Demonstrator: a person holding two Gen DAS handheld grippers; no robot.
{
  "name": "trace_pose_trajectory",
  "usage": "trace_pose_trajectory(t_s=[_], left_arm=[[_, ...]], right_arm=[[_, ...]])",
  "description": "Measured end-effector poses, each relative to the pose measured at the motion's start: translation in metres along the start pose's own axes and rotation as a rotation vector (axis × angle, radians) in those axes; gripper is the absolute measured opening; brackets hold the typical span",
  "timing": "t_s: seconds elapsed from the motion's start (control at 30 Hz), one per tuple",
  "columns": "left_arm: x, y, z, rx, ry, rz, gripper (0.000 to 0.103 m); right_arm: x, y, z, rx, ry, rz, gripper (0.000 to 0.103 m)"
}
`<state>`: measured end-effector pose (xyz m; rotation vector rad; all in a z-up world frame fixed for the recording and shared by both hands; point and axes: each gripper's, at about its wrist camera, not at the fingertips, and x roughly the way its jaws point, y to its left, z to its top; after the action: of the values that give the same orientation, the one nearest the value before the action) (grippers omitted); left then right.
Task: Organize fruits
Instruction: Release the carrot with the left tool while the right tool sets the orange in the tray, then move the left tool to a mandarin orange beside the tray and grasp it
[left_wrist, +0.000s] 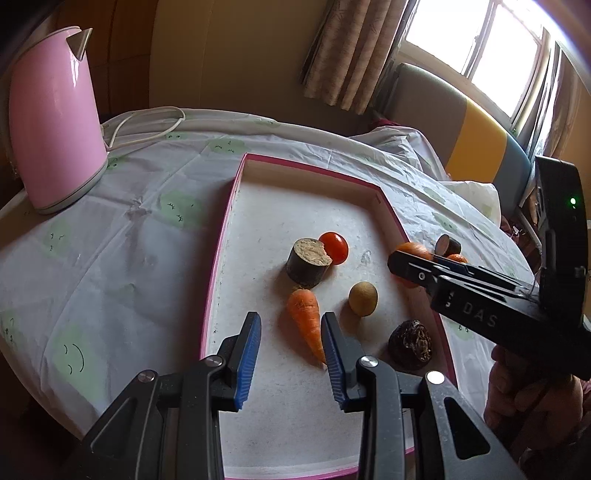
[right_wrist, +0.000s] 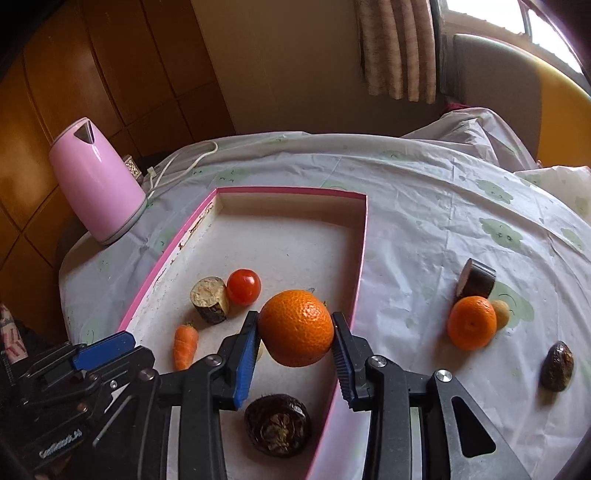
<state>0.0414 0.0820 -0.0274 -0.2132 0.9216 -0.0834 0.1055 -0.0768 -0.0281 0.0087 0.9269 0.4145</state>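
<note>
The right tool is clamped on an orange, one pad on each side at the widest part, and holds it above the right edge of the pink tray. I judge the orange as light and firm but a little soft; the peel is bumpy and gives good friction, so a mild squeeze across the middle should be enough, and too much force may bruise it. The left tool is spread apart and holds nothing; it hovers over the near part of the tray, with the tip of the carrot between its pads.

In the tray I count five things: one dark wrinkled fruit, one carrot, one small yellow-brown fruit, one dark cut cylinder, one tomato. On the table to the right lie four more: one dark fruit, one orange, one small yellow fruit touching it, one cut cylinder. Far left stands one pink kettle.
</note>
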Motion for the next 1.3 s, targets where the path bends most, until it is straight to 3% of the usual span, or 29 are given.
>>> trace_pose_trajectory(t_s=[0.03,0.07,0.13,0.53,0.6,1.07,1.3], left_arm=[[0.0,0.0,0.0,0.0,0.003,-0.003,0.034],[0.0,0.0,0.0,-0.001,0.003,-0.005,0.034],[-0.001,-0.001,0.0,0.001,-0.002,-0.002,0.034],[-0.008,-0.019,-0.001,0.043,-0.011,-0.017,0.034],[-0.01,-0.024,-0.001,0.053,-0.015,-0.021,0.034],[-0.009,-0.064,-0.005,0.146,0.004,-0.072,0.034],[-0.003,-0.09,-0.001,0.169,0.043,-0.126,0.034]], right_arm=[[0.003,0.0,0.001,-0.001,0.002,-0.007,0.041],[0.004,0.0,0.002,0.01,0.006,-0.011,0.054],[-0.001,-0.003,0.002,0.023,-0.016,-0.002,0.06],[-0.052,-0.026,-0.028,0.132,-0.101,-0.066,0.062],[-0.061,-0.036,-0.035,0.163,-0.114,-0.09,0.066],[-0.096,-0.111,-0.08,0.325,-0.122,-0.309,0.066],[-0.104,-0.135,-0.097,0.371,-0.123,-0.368,0.066]])
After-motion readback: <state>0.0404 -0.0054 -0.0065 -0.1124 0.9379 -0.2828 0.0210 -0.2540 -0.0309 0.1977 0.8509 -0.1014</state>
